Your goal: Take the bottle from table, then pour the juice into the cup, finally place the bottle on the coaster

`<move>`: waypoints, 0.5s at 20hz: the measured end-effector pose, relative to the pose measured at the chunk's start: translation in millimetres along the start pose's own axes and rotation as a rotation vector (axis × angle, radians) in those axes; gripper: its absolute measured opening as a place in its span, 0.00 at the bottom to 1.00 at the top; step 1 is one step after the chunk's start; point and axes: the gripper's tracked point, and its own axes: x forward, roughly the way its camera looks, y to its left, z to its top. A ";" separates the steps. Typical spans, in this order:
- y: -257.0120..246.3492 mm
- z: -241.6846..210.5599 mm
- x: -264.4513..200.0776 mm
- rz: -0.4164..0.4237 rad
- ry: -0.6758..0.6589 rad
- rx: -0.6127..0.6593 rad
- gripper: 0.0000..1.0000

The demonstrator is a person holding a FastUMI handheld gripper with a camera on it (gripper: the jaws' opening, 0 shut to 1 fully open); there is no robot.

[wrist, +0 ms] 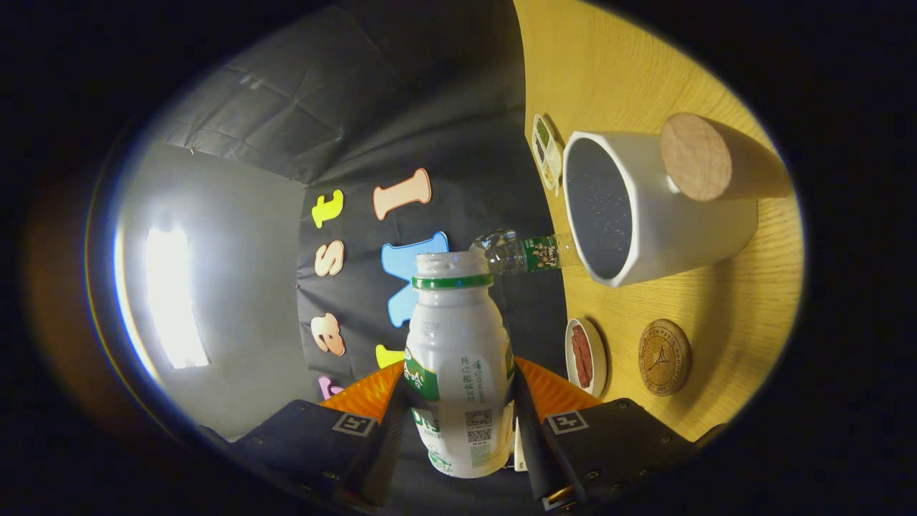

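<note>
Here the whole view is rolled on its side, so the wooden table [637, 57] stands like a yellow wall beyond my fingers, its grain running long and pale. Beside it the booth's black cloth wall [401, 93] hangs creased, and further off a plain grey panel [236, 236] carries a bright patch of light.

My gripper [458, 423] is clamped on the bottle [458, 373]: both fingers press its sides, with the white body between them and the open neck with its green ring pointing ahead. The bottle is off the table, tipped sideways, its mouth near the rim of the white cup [666, 215] but not touching.

The cup stands on the table, its dark inside facing me. A round wooden disc [693, 156] overlaps the cup's side; I cannot tell what it belongs to. The coaster [664, 356] lies bare on the wood, near the cup. Just beside it sits a small dish [586, 356] holding something reddish. A clear bottle [519, 252] is partly hidden behind the cup's rim, and a small packet [547, 152] beyond the cup is too small to read.
</note>
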 end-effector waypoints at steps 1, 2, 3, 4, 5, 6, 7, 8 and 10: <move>-1.3 -0.6 0.8 -0.002 0.001 -0.002 0.72; -0.6 -0.6 -0.1 -0.001 0.003 -0.002 0.72; -0.3 -0.6 0.4 0.001 0.005 0.000 0.72; 0.6 -1.0 0.4 0.002 0.006 0.003 0.72; 0.2 -1.3 0.6 0.003 0.006 0.005 0.72; 1.2 -2.4 0.4 0.004 0.006 0.008 0.72; 1.5 -2.2 0.6 0.006 0.006 0.011 0.72; 2.3 -3.6 1.0 0.008 0.006 0.013 0.72; 2.9 -5.1 1.6 0.011 0.006 0.019 0.72</move>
